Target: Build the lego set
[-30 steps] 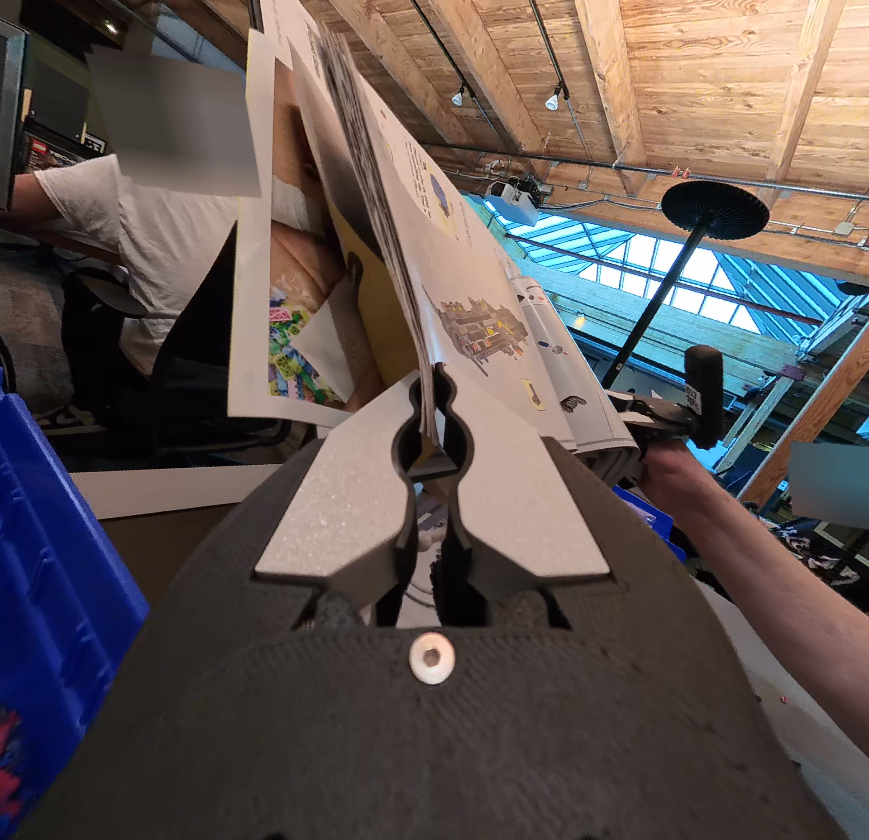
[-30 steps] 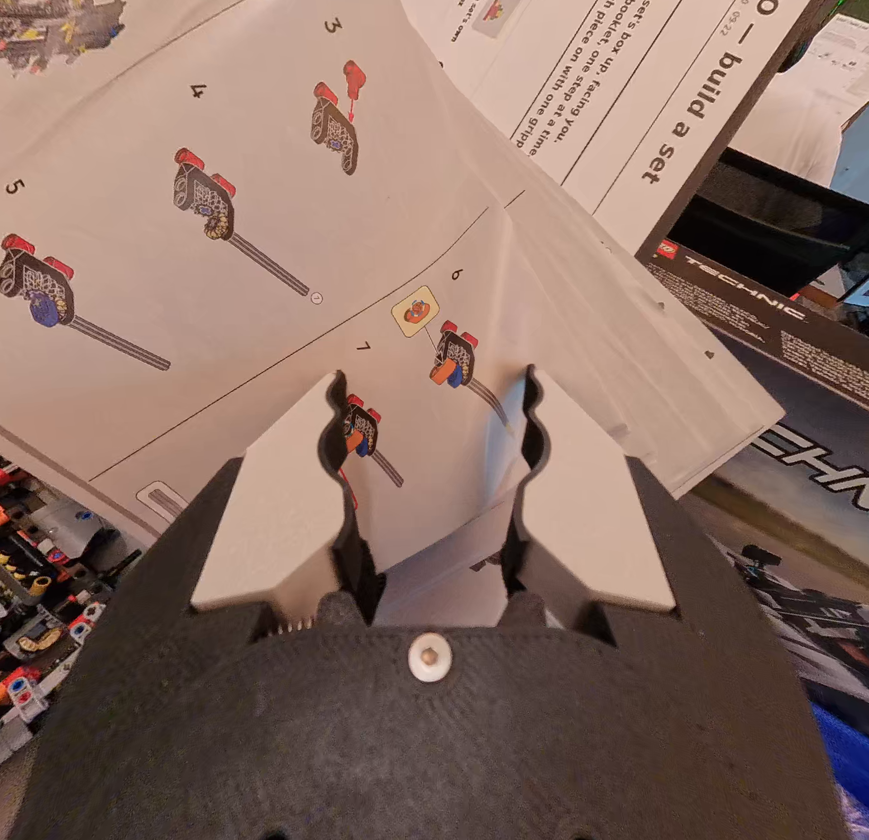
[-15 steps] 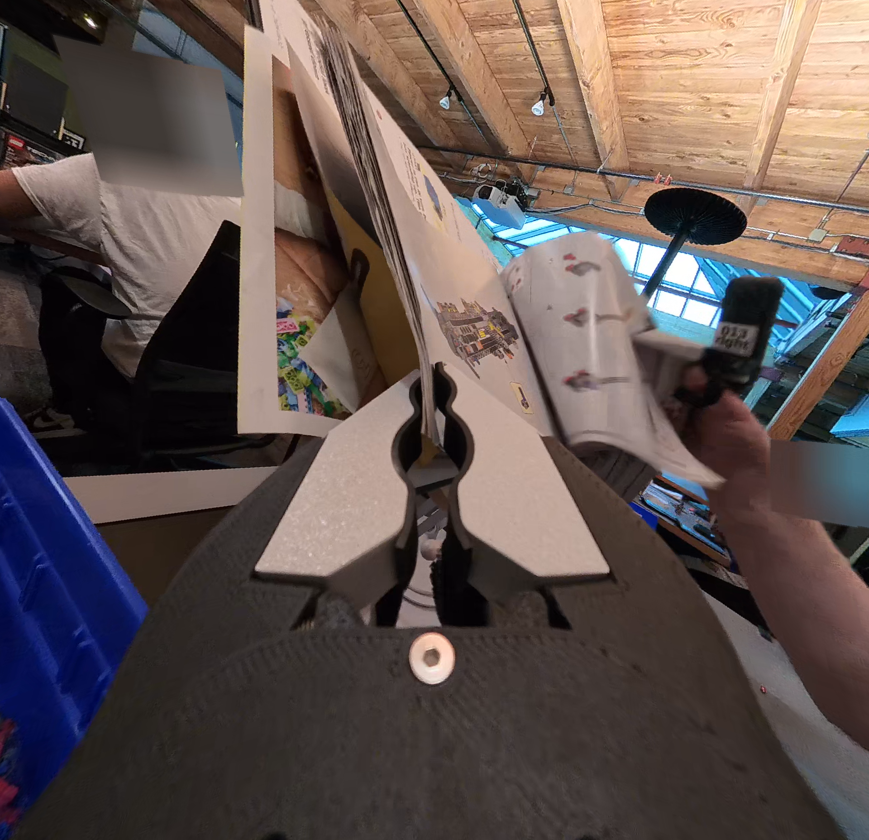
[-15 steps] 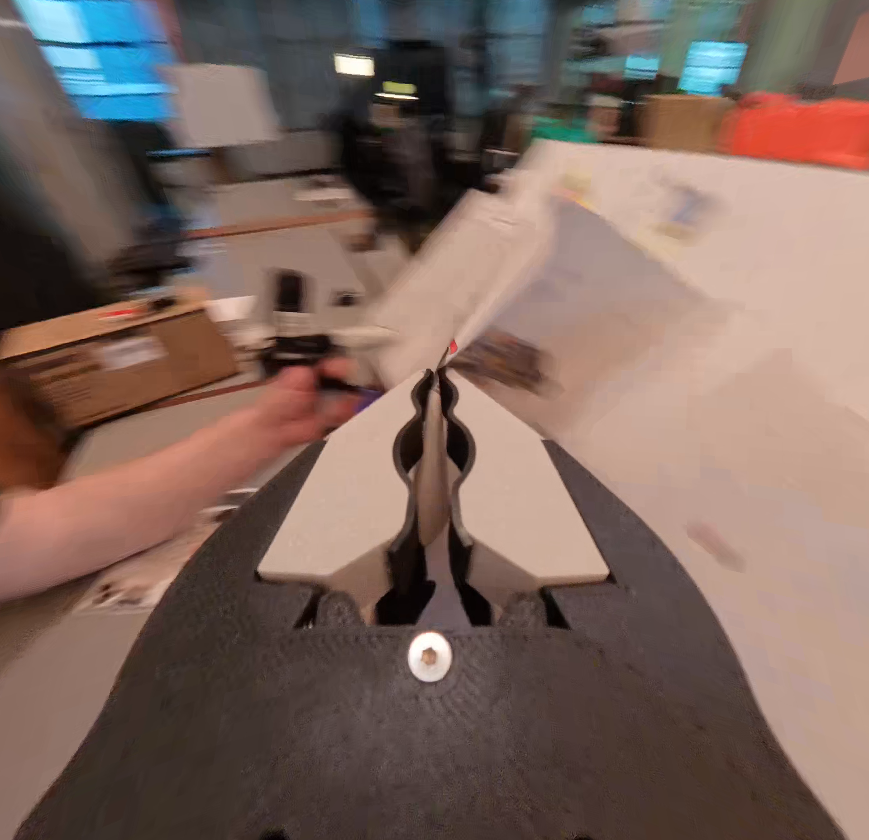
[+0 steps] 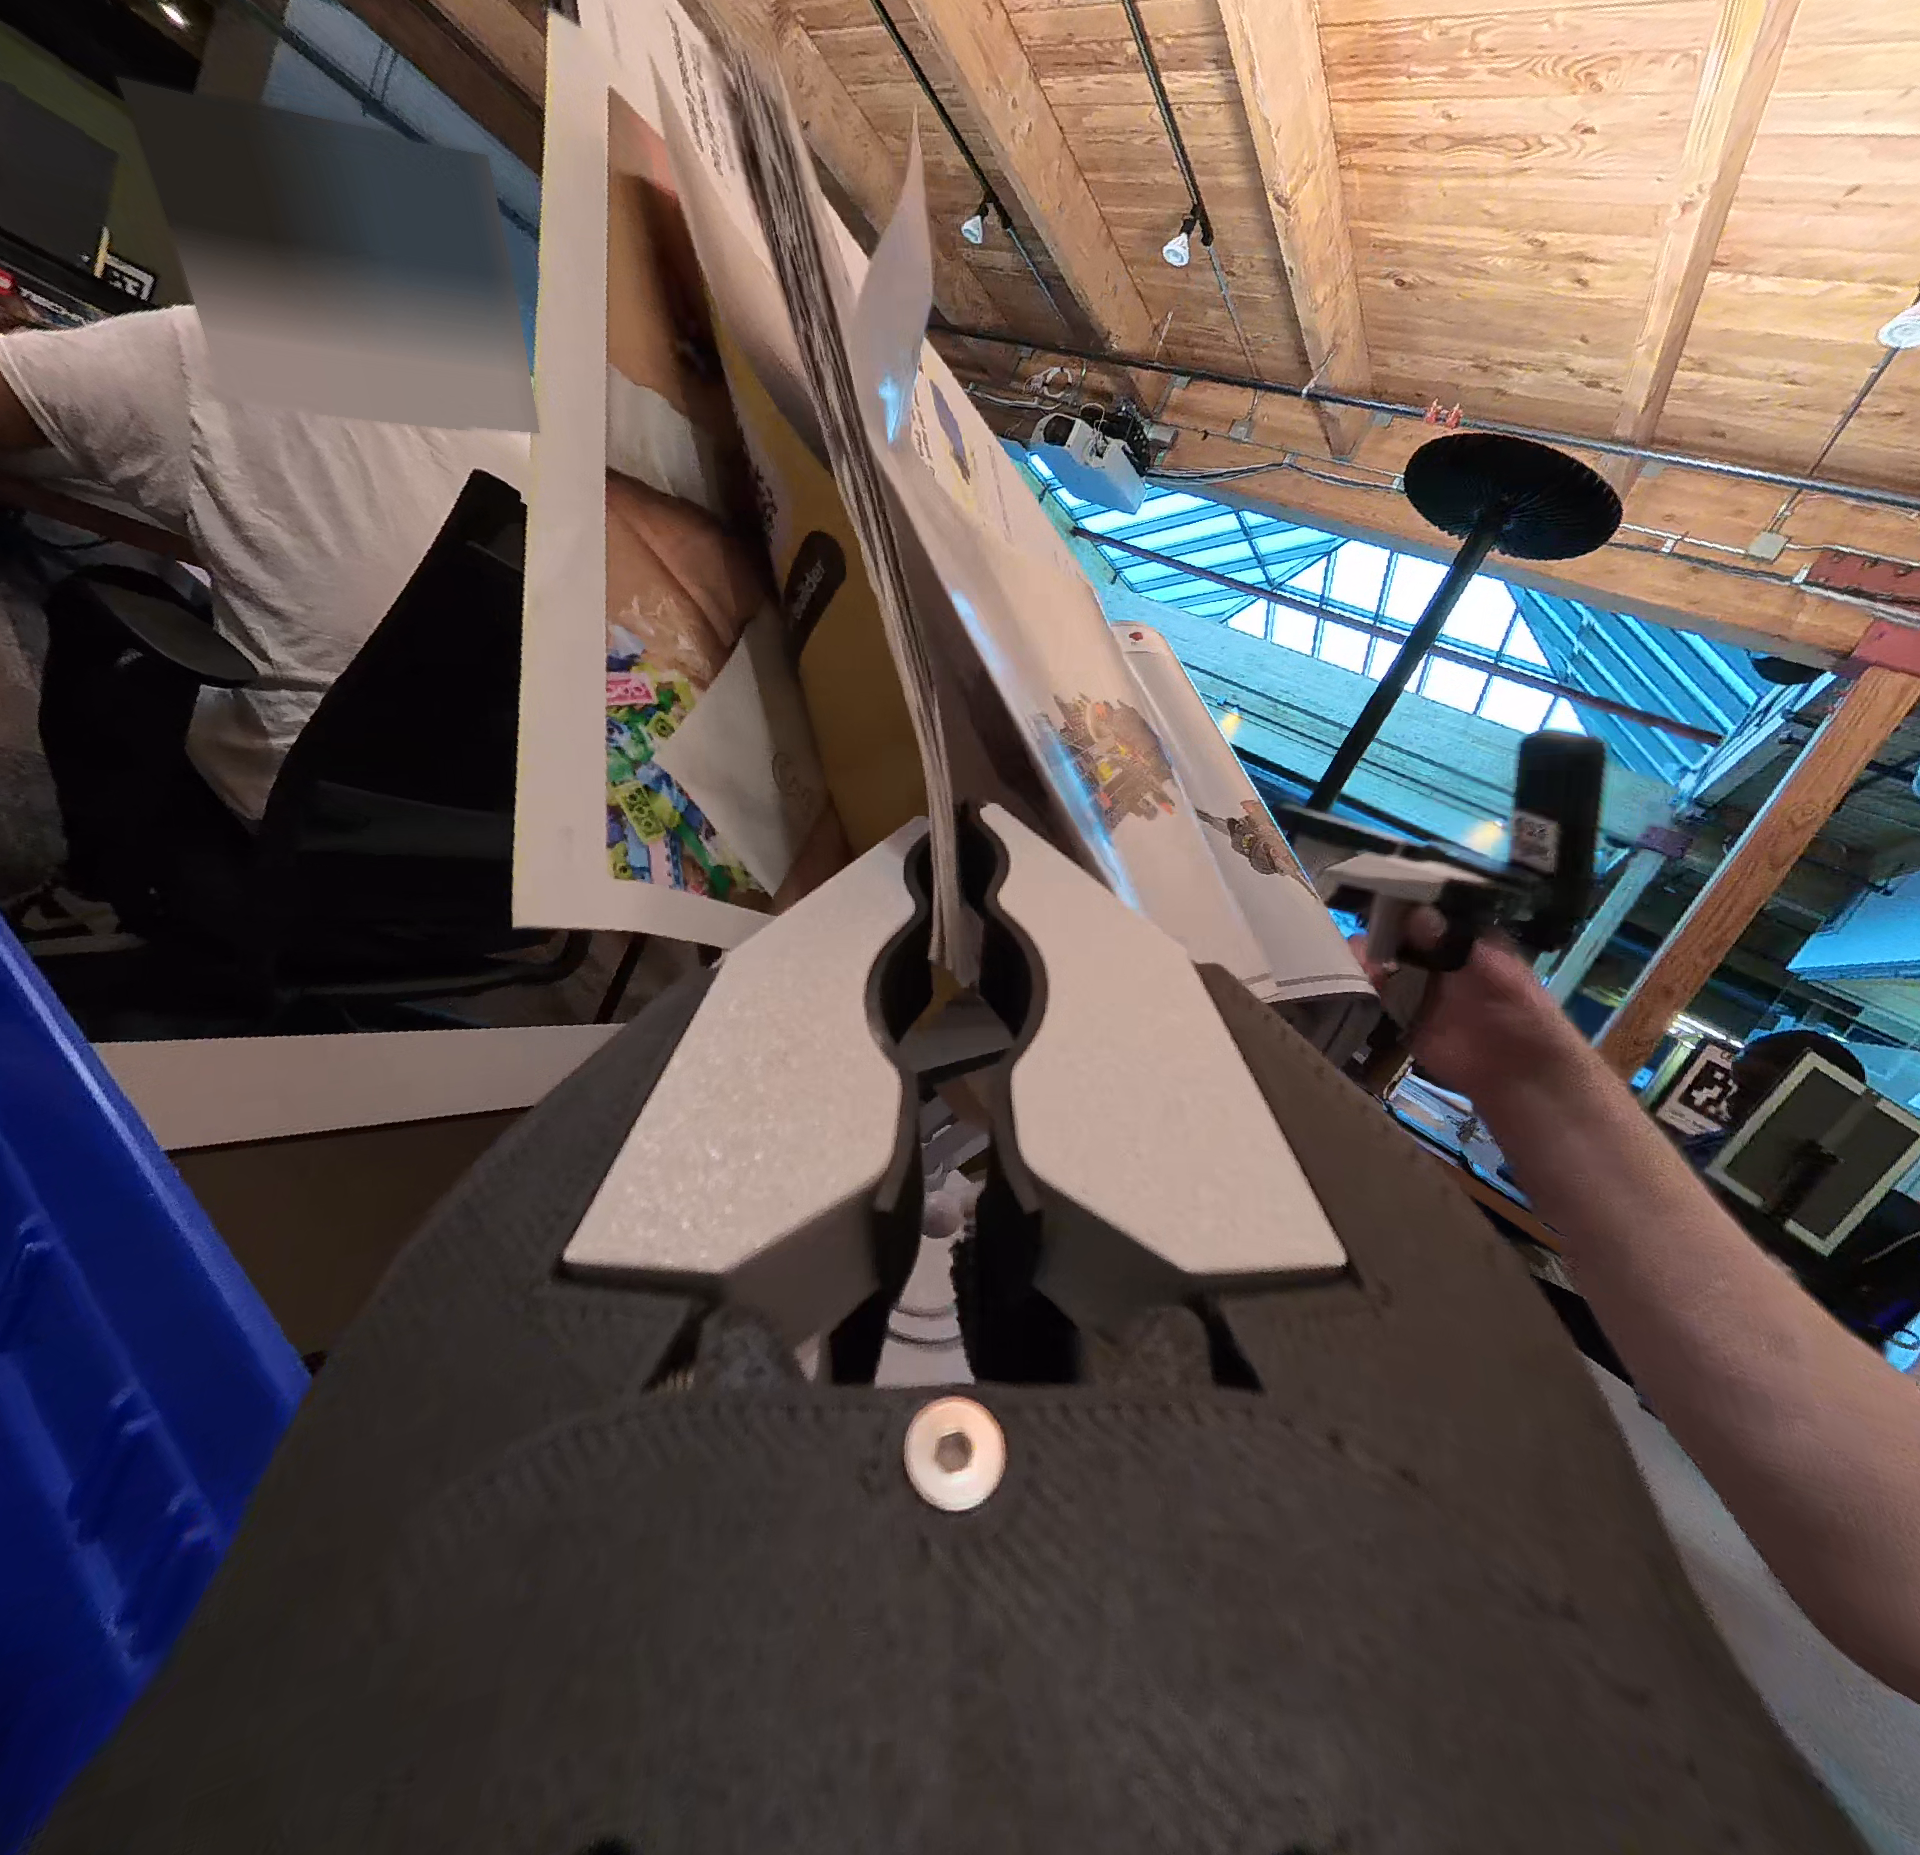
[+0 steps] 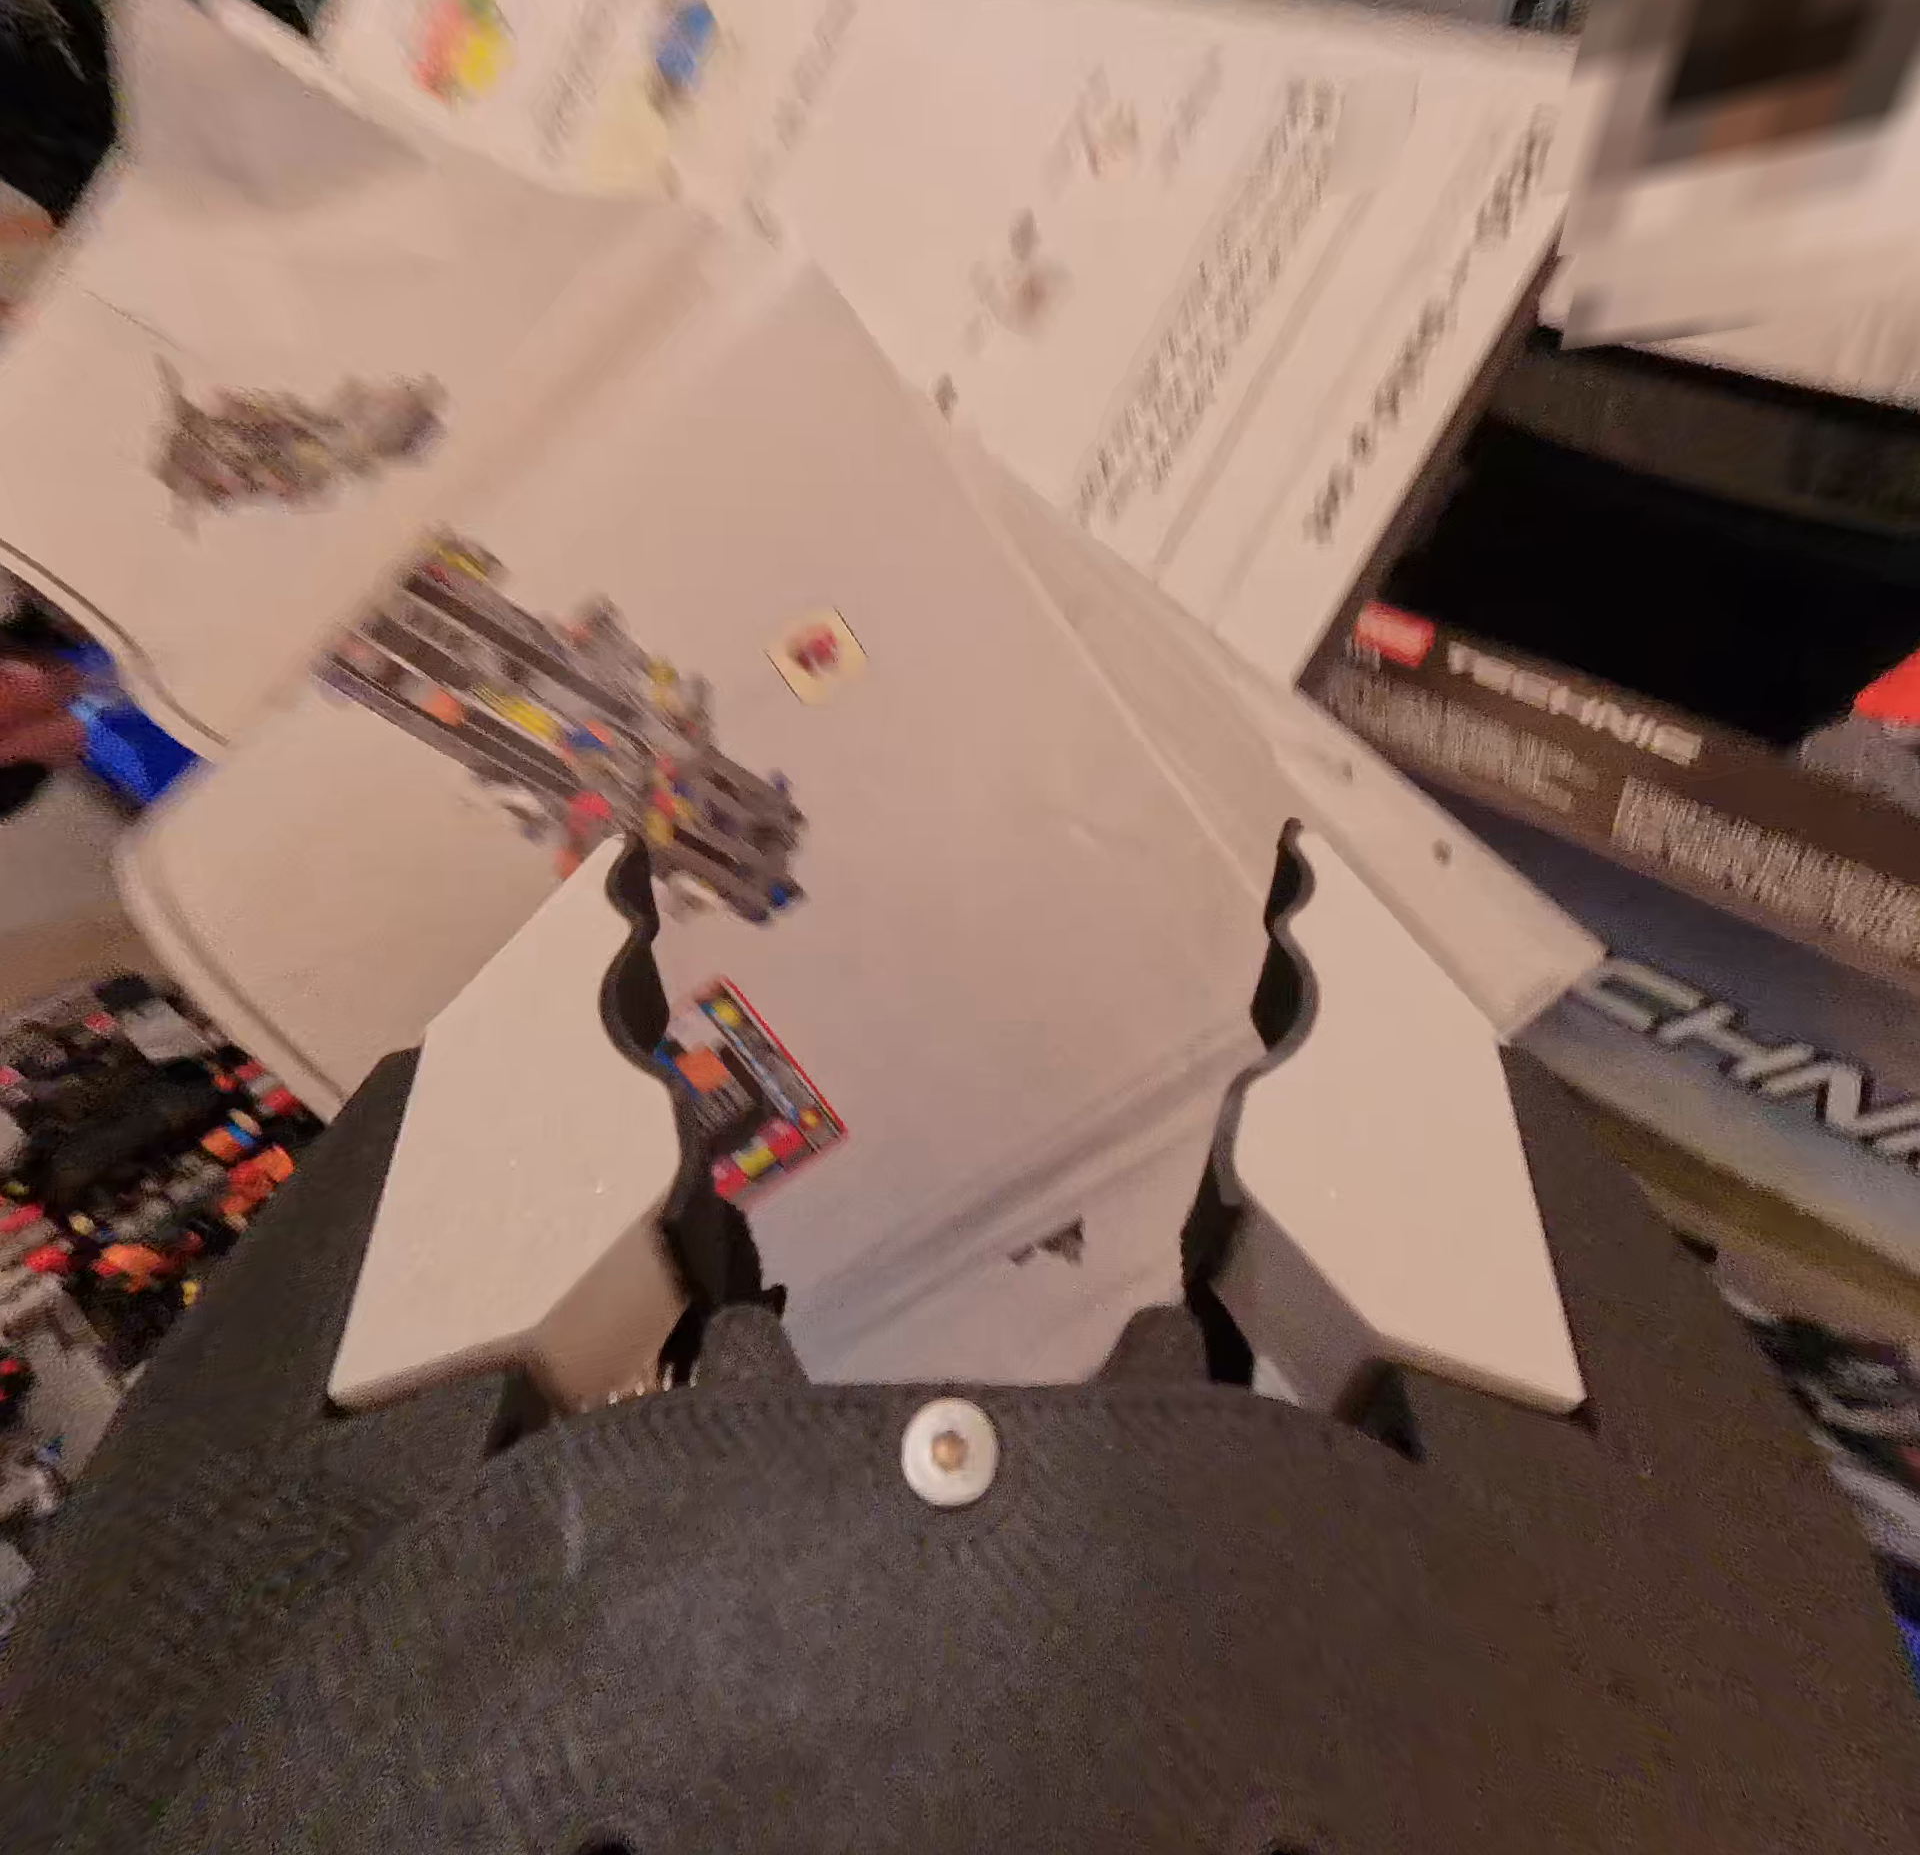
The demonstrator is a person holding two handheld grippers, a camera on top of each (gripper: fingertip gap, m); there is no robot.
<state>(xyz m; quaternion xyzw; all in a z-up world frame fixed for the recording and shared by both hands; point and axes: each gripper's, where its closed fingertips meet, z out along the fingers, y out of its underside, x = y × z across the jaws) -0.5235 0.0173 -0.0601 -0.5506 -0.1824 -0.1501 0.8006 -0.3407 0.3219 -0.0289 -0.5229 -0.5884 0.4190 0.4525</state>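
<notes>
My left gripper point(image 5: 958, 875) is shut on the lower edge of the thick instruction booklet point(image 5: 1039, 662) and holds it upright; one thin page point(image 5: 899, 278) stands loose above the stack. My right gripper point(image 6: 956, 839) is open, jaws wide apart, close over an open page of the booklet point(image 6: 987, 766) that shows a picture of the model. That view is blurred by motion. The right gripper also shows in the left wrist view point(image 5: 1387, 886), held by a hand at the booklet's right edge. A heap of loose lego pieces point(image 6: 135, 1161) lies at the lower left.
The dark lego box point(image 6: 1662, 766) lies to the right, under the booklet. A white printed sheet point(image 6: 1195, 247) stands behind it. A blue bin point(image 5: 94, 1286) is at my left. A person in a white shirt point(image 5: 260, 517) sits beyond the table. My hands' fingertips stand some 35 centimetres from each other.
My right gripper pinched a page and swung it over half a second ago; now it is open again over a different page. My left gripper has kept its hold on the booklet.
</notes>
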